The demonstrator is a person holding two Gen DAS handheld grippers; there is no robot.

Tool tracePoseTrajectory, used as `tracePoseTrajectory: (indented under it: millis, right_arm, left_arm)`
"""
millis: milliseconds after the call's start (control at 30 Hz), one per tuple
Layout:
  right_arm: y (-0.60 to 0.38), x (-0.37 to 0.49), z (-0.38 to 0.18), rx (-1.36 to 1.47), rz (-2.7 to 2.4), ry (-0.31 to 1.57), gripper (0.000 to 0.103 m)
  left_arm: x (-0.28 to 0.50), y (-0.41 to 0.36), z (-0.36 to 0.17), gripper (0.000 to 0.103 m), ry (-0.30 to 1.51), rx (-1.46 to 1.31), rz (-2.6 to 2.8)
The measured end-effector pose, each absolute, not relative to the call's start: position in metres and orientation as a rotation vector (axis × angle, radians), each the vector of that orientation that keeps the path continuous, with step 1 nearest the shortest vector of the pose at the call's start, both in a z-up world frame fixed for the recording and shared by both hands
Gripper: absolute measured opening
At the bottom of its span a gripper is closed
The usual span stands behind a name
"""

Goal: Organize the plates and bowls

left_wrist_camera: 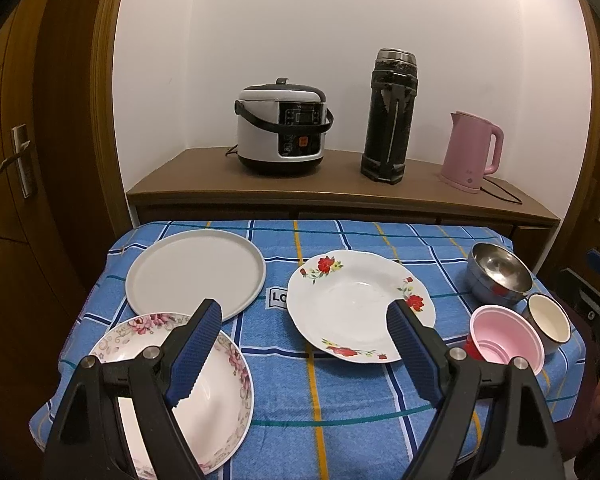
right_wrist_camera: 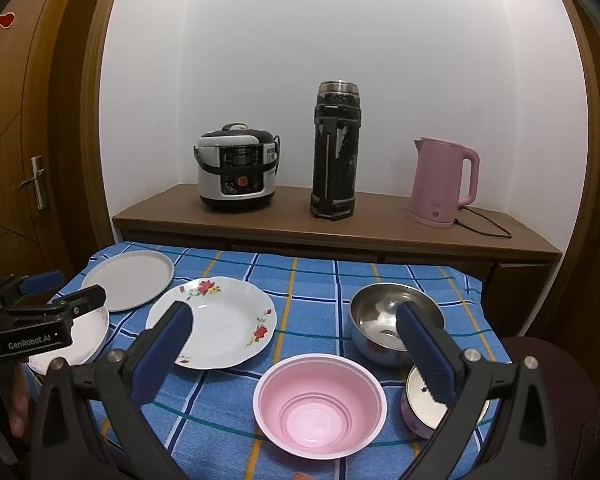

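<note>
On the blue checked cloth lie a plain grey plate (left_wrist_camera: pixel 196 268) (right_wrist_camera: pixel 128 280), a red-flower plate (left_wrist_camera: pixel 340 304) (right_wrist_camera: pixel 220 320) and a pink-flower plate (left_wrist_camera: pixel 220 400) (right_wrist_camera: pixel 84 344). At the right stand a steel bowl (left_wrist_camera: pixel 498 272) (right_wrist_camera: pixel 380 312), a pink bowl (left_wrist_camera: pixel 504 336) (right_wrist_camera: pixel 320 404) and a small white-lined bowl (left_wrist_camera: pixel 548 322) (right_wrist_camera: pixel 420 404). My left gripper (left_wrist_camera: pixel 304 312) (right_wrist_camera: pixel 70 290) hovers open over the pink-flower plate, holding nothing. My right gripper (right_wrist_camera: pixel 294 312) is open above the pink bowl and empty.
Behind the table (left_wrist_camera: pixel 332 400) runs a wooden sideboard (left_wrist_camera: pixel 204 176) with a rice cooker (left_wrist_camera: pixel 282 128), a black thermos (left_wrist_camera: pixel 388 120) and a pink kettle (left_wrist_camera: pixel 470 152) with its cord. Wooden doors flank both sides. A dark stool (right_wrist_camera: pixel 540 360) stands at the right.
</note>
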State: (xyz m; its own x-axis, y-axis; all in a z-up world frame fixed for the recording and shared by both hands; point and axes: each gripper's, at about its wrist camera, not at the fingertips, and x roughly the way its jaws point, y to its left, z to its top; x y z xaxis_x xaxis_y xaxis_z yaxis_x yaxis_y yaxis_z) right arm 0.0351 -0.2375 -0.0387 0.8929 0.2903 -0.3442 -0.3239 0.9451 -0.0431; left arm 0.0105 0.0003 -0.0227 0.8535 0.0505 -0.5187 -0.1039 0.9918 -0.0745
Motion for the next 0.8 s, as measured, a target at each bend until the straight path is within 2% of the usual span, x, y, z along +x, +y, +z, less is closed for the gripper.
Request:
tracePoseTrajectory:
  millis: [800]
  right_arm:
    - [-0.2294,0.0368,-0.0427,-0.11,0.335,0.355,0.103]
  left_arm:
    - [0.01,-0.0002,-0.0237,0.087,0.534,-0.098,0.089]
